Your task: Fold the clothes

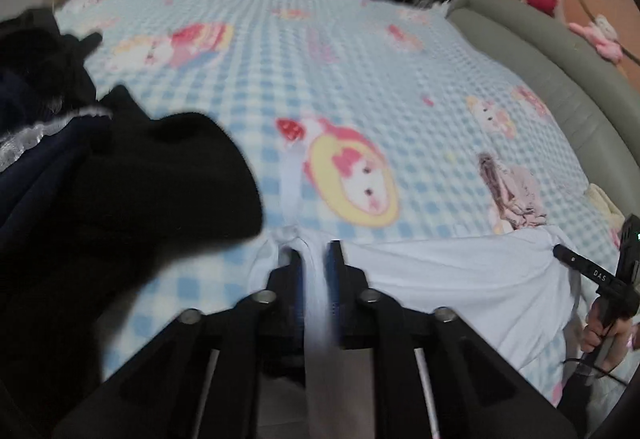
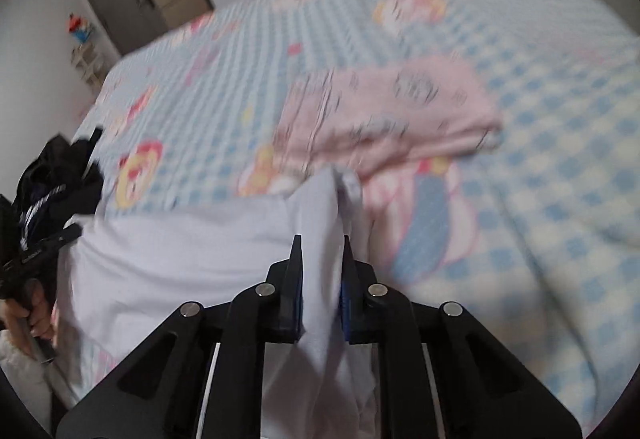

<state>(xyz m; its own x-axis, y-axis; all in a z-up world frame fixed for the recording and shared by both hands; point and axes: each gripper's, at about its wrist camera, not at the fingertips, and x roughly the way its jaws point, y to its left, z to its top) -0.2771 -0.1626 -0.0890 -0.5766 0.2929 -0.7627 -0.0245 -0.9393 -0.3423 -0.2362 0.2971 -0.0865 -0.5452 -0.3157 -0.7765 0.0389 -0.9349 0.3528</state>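
Observation:
A white garment hangs stretched between my two grippers over the near edge of the bed; it also shows in the right wrist view. My left gripper is shut on one corner of it, with cloth bunched between the fingers. My right gripper is shut on the other corner. The right gripper shows at the right edge of the left wrist view, the left gripper at the left edge of the right wrist view.
The bed has a blue checked cartoon blanket. A pile of black and navy clothes lies at its left. A folded pink garment lies at its right. A grey padded headboard curves along the far right.

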